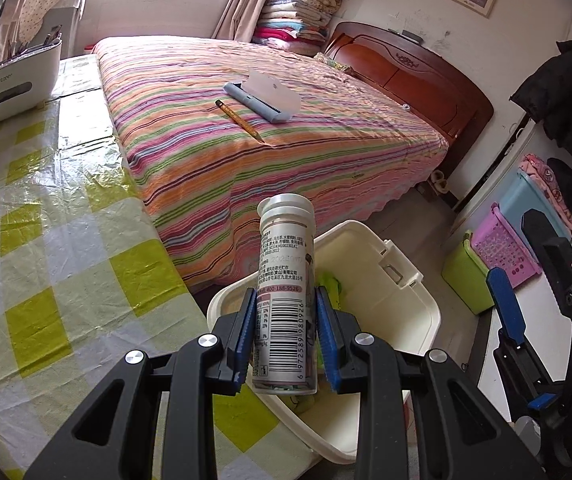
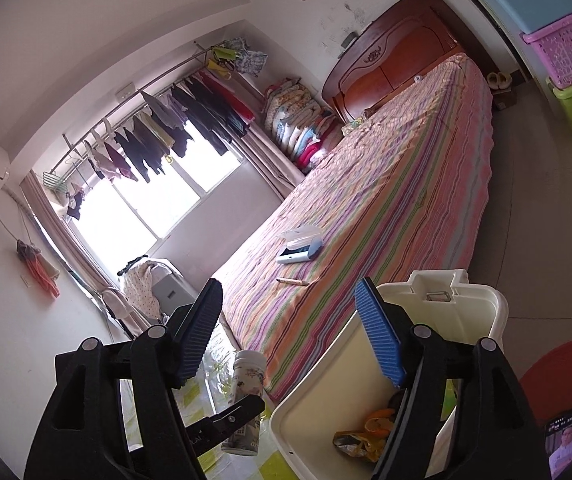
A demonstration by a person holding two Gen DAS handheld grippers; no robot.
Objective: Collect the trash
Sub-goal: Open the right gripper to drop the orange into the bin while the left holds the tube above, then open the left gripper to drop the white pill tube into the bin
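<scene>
My left gripper [image 1: 286, 332] is shut on a white cylindrical tube with a barcode label [image 1: 286, 300], held upright over the near rim of a cream plastic bin [image 1: 397, 320]. The tube also shows in the right wrist view [image 2: 246, 396], clamped by the left gripper's black fingers. My right gripper [image 2: 289, 336] is open and empty, held above the bin [image 2: 325, 392], one finger over its opening. The bin holds crumpled orange and yellow wrappers [image 2: 361, 436] and something green [image 1: 331, 284]. The right gripper shows at the right edge of the left wrist view [image 1: 505, 308].
A table with a green-checked plastic cover [image 1: 46, 240] lies left of the bin. A striped bed [image 1: 266, 152] behind carries a pencil [image 1: 238, 118] and an open case [image 1: 262, 98]. Coloured baskets [image 1: 501, 248] stand by the wall. A white organiser [image 1: 14, 84] sits on the table.
</scene>
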